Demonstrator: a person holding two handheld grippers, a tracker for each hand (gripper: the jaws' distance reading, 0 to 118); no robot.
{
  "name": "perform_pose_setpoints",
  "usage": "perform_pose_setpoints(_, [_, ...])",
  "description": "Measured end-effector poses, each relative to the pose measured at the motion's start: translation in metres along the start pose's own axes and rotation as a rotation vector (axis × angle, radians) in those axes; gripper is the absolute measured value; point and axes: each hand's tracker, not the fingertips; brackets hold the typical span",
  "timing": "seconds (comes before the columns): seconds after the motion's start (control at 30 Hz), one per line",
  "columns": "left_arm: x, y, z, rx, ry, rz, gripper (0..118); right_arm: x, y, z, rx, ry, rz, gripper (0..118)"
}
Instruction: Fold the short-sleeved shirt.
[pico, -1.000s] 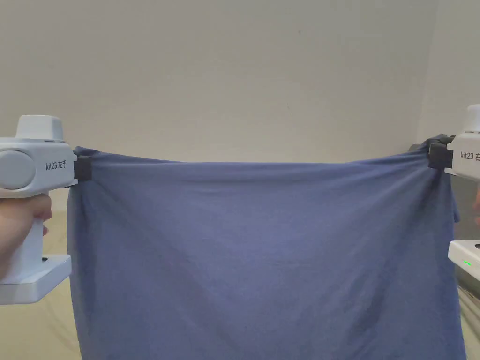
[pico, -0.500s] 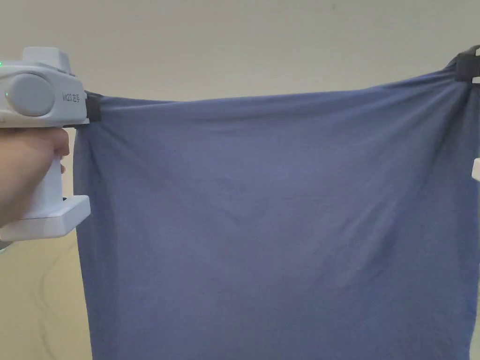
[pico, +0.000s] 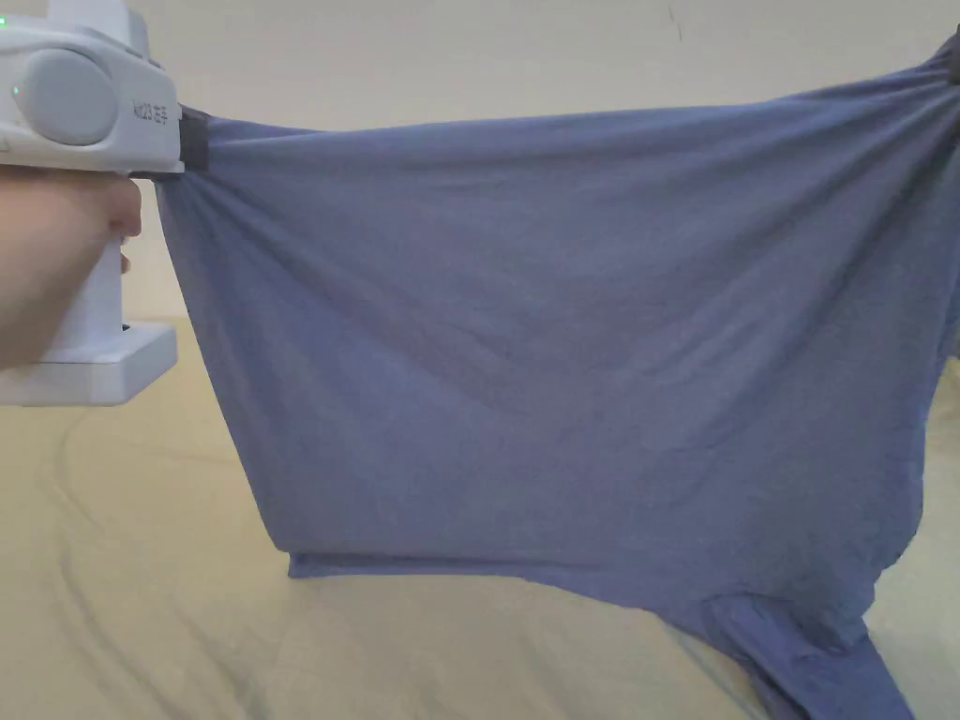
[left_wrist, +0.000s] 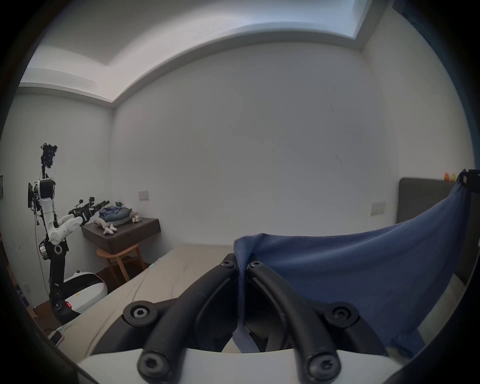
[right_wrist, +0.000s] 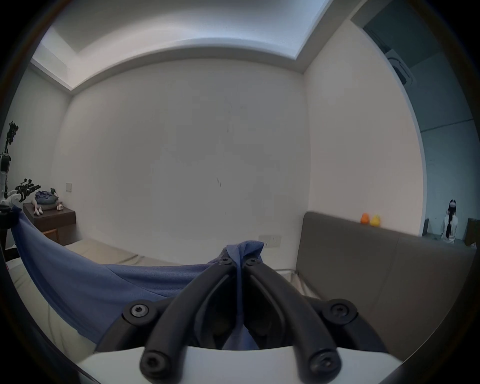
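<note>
Shirt (pico: 562, 328) lowered, hem now touching bed (pico: 141, 581).

Head cam frontal; gripper cams wall-facing.

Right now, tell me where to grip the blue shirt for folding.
Hold the blue shirt by its two top corners, coming in from the outer sides. The left gripper and right gripper already pinch there; the cloth hangs spread flat between them.
</note>
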Motion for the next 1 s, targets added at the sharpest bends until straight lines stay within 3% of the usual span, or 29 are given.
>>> perform_pose_setpoints(0.03, [0.003, -0.008, -0.002, -0.013, -0.003, -0.010, 1, 0.001, -0.016, -0.001, -0.039, -0.002, -0.035, 2])
perform_pose_setpoints(0.23, [0.011, -0.054, 0.005, -0.076, -0.052, -0.056, 1, 0.005, -0.079, 0.012, -0.086, 0.047, 0.014, 2])
perform_pose_setpoints(0.37, [0.009, -0.081, 0.025, -0.122, -0.083, -0.043, 1, 0.013, -0.109, 0.042, -0.134, 0.068, 0.004, 2])
perform_pose_setpoints(0.6, [0.001, -0.141, 0.094, -0.193, -0.136, -0.002, 1, 0.027, -0.163, 0.134, -0.201, 0.116, 0.001, 2])
perform_pose_setpoints(0.83, [-0.017, -0.222, 0.203, -0.258, -0.192, 0.037, 1, 0.036, -0.229, 0.260, -0.286, 0.188, -0.034, 2])
perform_pose_setpoints(1.0, [-0.028, -0.288, 0.277, -0.352, -0.223, 0.046, 1, 0.036, -0.272, 0.348, -0.393, 0.216, 0.012, 2])
